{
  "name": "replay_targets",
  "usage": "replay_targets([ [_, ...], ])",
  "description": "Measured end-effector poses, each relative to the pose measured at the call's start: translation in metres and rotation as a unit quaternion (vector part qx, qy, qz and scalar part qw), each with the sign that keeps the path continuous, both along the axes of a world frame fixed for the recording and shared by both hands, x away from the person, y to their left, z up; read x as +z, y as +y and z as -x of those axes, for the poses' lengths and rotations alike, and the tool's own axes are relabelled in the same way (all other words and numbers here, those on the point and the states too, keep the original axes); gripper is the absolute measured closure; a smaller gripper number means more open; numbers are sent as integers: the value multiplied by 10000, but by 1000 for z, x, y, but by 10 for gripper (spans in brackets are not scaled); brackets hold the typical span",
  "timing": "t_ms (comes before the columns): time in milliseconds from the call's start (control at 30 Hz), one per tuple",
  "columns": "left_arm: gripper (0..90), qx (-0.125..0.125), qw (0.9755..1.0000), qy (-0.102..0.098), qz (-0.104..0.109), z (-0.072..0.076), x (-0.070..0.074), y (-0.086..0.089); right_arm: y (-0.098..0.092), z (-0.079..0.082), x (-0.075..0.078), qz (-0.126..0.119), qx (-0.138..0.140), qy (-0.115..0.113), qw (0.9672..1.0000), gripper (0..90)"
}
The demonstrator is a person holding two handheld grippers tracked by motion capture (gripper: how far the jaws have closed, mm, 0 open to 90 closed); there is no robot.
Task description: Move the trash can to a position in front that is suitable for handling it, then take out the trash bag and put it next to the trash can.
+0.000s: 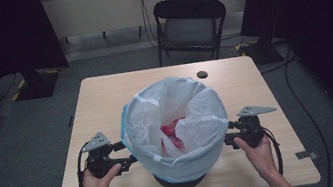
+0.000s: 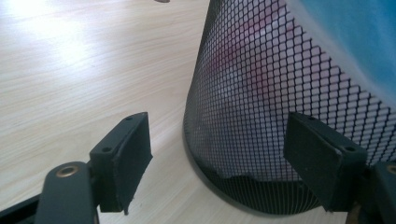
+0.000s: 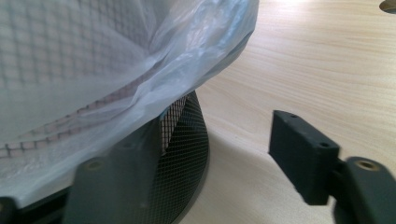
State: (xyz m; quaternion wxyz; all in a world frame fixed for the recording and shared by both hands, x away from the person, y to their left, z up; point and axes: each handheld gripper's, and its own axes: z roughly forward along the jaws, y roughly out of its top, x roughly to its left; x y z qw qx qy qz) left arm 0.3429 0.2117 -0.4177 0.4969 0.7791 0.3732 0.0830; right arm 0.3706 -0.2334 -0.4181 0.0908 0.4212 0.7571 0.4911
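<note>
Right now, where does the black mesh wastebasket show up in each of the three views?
High view: the mesh wastebasket stands at table centre, its dark base peeking out below the white bag.
Left gripper view: its mesh wall fills the right half, between the open jaws.
Right gripper view: its lower wall sits bottom left, under the bag's overhang.
Shared landmark: the wooden table.

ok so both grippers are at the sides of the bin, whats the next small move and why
Probably raise both to the bag's folded-over hem and pinch it. The left gripper and right gripper are open, low beside the mesh bin, and the bag hangs over its rim.
</note>
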Motion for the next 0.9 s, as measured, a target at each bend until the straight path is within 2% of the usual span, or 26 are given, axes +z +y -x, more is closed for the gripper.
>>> replay_targets([
  [33,232,17,10000,7,-67,0,-1,2,-1,0,1,2,0,20,10000,288],
  [133,231,115,9998,114,-81,-2,-5,11,-7,-1,4,61,-43,12,10000,271],
  [233,227,246,9996,143,-32,-6,-4,23,-14,-2,6,45,-120,0,9999,262],
  [333,233,357,9993,75,87,-7,2,35,-20,-5,9,89,-198,15,9998,254],
  [433,264,442,9988,-96,188,-4,15,43,-24,-4,16,52,-222,-40,9997,274],
  [533,300,400,9983,-250,346,1,29,48,-29,-1,28,-58,-265,-182,9995,331],
  [633,334,375,9977,-479,287,5,44,47,-33,0,40,-221,-267,-365,9987,382],
  [667,349,369,9973,-558,301,7,49,46,-33,0,43,-257,-236,-393,9986,398],
  [800,425,309,9946,-806,583,12,71,42,-31,3,62,-379,-143,-580,9975,429],
  [900,431,267,9929,-970,639,13,86,41,-29,5,79,-497,-84,-763,9958,435],
])
